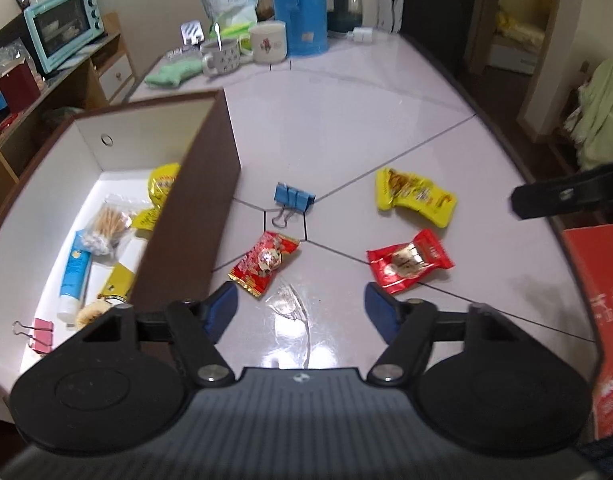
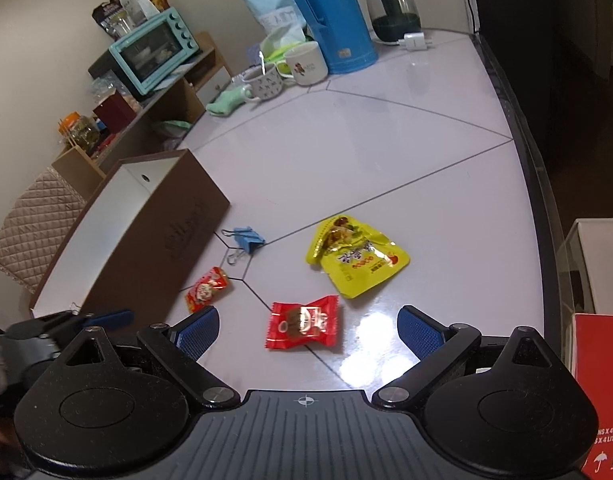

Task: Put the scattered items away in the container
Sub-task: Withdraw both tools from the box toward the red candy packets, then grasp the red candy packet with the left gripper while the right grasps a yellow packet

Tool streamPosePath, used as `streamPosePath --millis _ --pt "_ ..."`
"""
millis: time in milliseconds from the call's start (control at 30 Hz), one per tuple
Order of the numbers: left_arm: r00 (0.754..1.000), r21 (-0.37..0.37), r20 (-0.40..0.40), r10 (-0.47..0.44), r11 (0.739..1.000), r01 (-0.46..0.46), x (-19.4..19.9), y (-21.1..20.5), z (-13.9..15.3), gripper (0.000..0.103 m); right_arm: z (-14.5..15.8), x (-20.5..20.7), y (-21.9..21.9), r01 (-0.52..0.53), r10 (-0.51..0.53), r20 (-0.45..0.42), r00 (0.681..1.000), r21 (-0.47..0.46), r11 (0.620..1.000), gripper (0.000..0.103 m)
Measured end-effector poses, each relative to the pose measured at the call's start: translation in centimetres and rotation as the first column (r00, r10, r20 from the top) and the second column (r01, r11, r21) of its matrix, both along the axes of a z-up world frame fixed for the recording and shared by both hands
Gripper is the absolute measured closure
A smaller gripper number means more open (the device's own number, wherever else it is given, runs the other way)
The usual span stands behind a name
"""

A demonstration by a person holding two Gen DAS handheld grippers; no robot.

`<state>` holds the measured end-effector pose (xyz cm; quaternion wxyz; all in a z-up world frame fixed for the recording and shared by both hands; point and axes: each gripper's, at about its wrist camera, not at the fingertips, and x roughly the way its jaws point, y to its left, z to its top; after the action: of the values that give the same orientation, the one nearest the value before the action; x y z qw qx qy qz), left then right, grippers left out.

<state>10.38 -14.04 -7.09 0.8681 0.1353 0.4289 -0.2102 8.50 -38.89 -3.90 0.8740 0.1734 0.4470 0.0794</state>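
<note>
A brown box point(image 1: 194, 200) with a white inside stands at the left and holds a yellow packet, a bag of cotton swabs, a blue tube and a pink clip. On the table lie a blue binder clip point(image 1: 292, 198), a small red candy packet point(image 1: 265, 263), a second red packet point(image 1: 410, 261) and a yellow snack packet point(image 1: 416, 197). My left gripper point(image 1: 301, 304) is open and empty, just short of the small red candy packet. My right gripper point(image 2: 307, 316) is open, with the second red packet point(image 2: 304, 322) on the table between its fingertips. The box point(image 2: 154, 240) is to its left.
At the far end stand a blue thermos point(image 1: 302, 4), mugs point(image 1: 268, 42) and a green cloth point(image 1: 170, 74). A red carton point(image 1: 602, 320) sits at the table's right edge. A shelf with a teal oven point(image 1: 62, 24) is beyond the box.
</note>
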Motion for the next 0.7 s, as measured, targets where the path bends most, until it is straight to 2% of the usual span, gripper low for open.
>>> streamPosePath --millis 233,567,700 --pt "0.998 0.043 -0.031 0.06 0.997 -0.059 3.4 -1.6 -4.1 0.046 -1.5 2.7 -1.5 -0.011 0.011 -0.056 0.998 0.002 1.0 0.005" --pt "0.995 0.102 -0.003 0.096 0.99 -0.095 7.8 -2.9 -6.8 0.046 -3.8 6.1 -3.2 0.019 -0.016 -0.109 0.994 0.021 1.0 0.005" --pt "0.993 0.096 -0.041 0.11 0.99 -0.106 8.8 -2.8 -8.0 0.045 -4.3 6.9 -4.2 0.053 -0.049 -0.125 0.991 0.028 0.998 0.005"
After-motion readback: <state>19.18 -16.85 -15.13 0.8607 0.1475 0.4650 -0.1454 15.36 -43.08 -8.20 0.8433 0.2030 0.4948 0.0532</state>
